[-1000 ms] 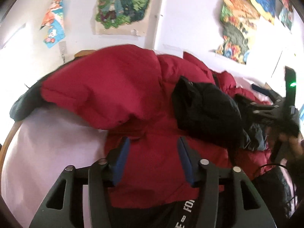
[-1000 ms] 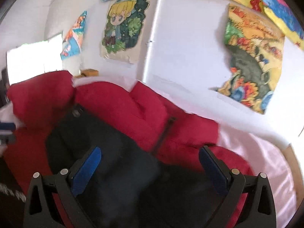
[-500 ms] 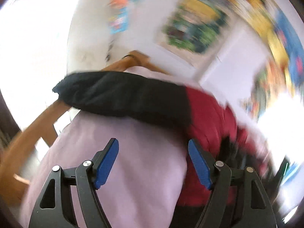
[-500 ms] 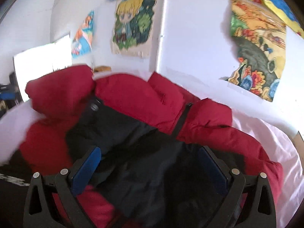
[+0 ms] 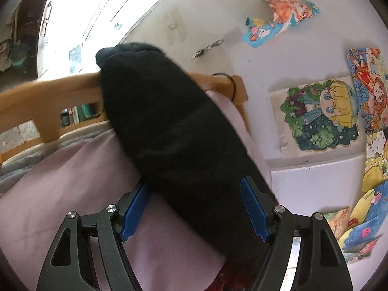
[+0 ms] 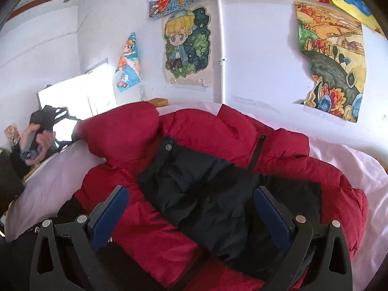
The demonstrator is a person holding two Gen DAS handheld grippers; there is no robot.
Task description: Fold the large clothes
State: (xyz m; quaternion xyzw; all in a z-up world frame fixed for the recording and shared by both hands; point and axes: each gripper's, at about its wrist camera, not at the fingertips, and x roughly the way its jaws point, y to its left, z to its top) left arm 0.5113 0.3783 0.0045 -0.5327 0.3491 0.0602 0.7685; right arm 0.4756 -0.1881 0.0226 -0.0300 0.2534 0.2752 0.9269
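Note:
A red puffer jacket (image 6: 213,131) with a black front panel (image 6: 208,189) lies bunched on a bed with a pink sheet (image 6: 351,160). My right gripper (image 6: 191,215) is open just above the jacket's front, holding nothing. In the left wrist view the jacket's black sleeve end (image 5: 174,131) stretches across the pink sheet (image 5: 60,181) toward the headboard. My left gripper (image 5: 194,208) is open with its jaws on either side of the sleeve. The left gripper also shows in the right wrist view (image 6: 46,121), held in a hand at the far left.
A wooden headboard rail (image 5: 48,92) runs behind the sleeve, with a bright window (image 5: 80,19) beyond. The white wall holds several cartoon posters (image 6: 186,46). A white pipe (image 6: 222,48) runs down the wall. A small wooden block (image 6: 158,101) sits behind the jacket.
My left gripper has swung from over the jacket's red body to the left, opened wider, and now straddles the black sleeve end. My right gripper has pulled back slightly, still open.

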